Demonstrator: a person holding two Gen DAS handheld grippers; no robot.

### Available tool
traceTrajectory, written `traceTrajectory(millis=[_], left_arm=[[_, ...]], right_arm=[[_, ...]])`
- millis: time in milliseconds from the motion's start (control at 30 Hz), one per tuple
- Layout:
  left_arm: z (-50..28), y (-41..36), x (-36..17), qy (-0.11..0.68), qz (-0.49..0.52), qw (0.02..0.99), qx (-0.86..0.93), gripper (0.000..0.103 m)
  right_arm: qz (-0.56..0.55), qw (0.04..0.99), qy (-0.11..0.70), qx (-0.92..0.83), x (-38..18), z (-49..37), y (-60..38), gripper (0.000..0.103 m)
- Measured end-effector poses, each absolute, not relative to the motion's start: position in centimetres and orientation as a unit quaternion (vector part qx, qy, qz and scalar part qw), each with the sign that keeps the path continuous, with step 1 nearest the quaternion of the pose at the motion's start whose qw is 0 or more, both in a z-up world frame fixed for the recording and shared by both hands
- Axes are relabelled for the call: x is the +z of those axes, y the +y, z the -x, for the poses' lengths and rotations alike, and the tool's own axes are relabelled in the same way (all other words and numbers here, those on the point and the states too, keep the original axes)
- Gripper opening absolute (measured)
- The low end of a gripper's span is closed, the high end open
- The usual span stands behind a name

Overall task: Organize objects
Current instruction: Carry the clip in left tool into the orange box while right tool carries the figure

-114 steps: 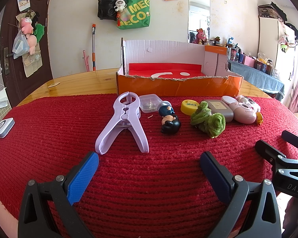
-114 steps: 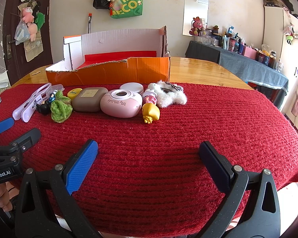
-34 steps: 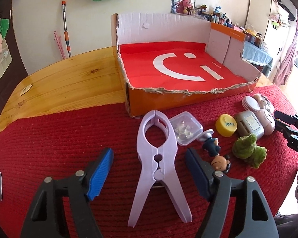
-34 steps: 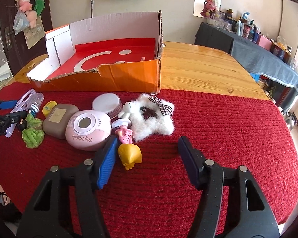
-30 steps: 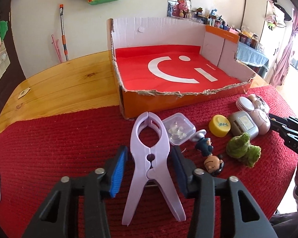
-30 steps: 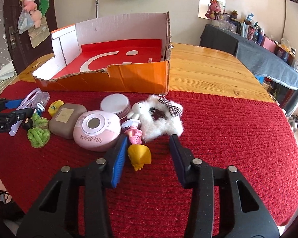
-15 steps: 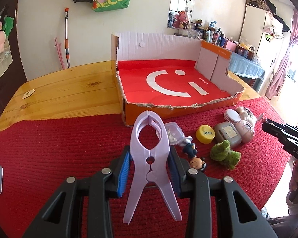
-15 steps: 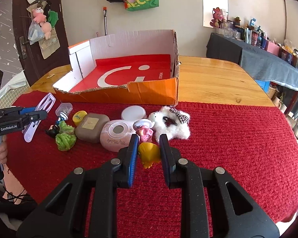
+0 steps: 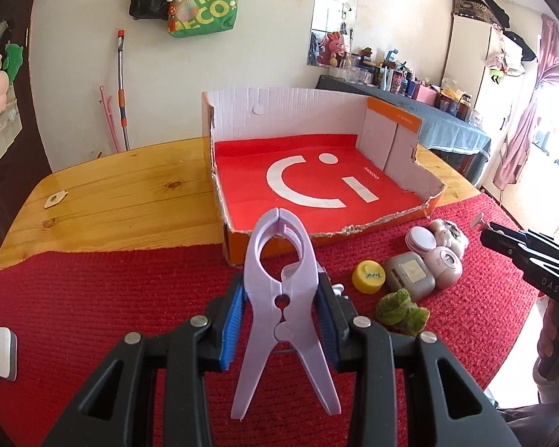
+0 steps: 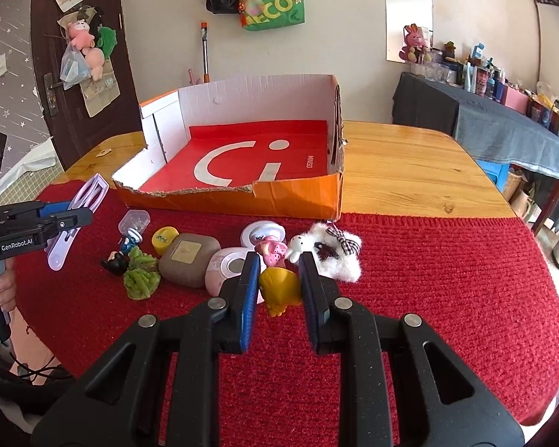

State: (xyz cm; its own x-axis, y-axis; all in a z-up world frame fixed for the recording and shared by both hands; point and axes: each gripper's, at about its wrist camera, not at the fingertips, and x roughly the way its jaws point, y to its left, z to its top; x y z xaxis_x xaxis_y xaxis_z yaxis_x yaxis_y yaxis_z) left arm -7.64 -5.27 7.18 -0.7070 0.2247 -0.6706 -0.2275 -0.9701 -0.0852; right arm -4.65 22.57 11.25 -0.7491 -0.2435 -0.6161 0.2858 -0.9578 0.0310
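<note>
Lilac clamp (image 9: pixel 284 309) sits pinched at its hinge between the blue pads of the left tool (image 9: pixel 279 316), raised off the red cloth (image 9: pixel 93 305) with its closed tip pointing toward the orange cardboard box (image 9: pixel 316 182); 3.8 seconds ago it lay flat on the cloth with that tool wide open well short of it. The right tool (image 10: pixel 279 283) has likewise narrowed from a wide spread to a grip on the yellow toy (image 10: pixel 279 286), which is squeezed between its pads just in front of the pink round case (image 10: pixel 229 266) and the white fluffy toy (image 10: pixel 331 251). On the cloth beside them remain the green woolly toy (image 10: pixel 141 273), the brown square case (image 10: pixel 188 259), the yellow cap (image 10: pixel 164 239) and the small clear box (image 10: pixel 134 220). The box's red floor with its white smiling mark holds none of these things.
</note>
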Motion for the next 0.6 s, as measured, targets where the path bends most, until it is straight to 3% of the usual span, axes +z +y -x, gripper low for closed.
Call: traceTrajectory(millis=[333,600], left_arm=[[13.1,-4.3,9.6,0.003,0.371,0.14,0.918,0.038],[18.6,-2.8,8.1,0.027,0.424,0.153,0.892,0.038]], right_arm=[[-0.307,0.159,0.054,-0.937,14.6,10.1,21.1,0.021],[-0.373,0.184,0.095,-0.905,13.4,17.8,19.7,0.021]])
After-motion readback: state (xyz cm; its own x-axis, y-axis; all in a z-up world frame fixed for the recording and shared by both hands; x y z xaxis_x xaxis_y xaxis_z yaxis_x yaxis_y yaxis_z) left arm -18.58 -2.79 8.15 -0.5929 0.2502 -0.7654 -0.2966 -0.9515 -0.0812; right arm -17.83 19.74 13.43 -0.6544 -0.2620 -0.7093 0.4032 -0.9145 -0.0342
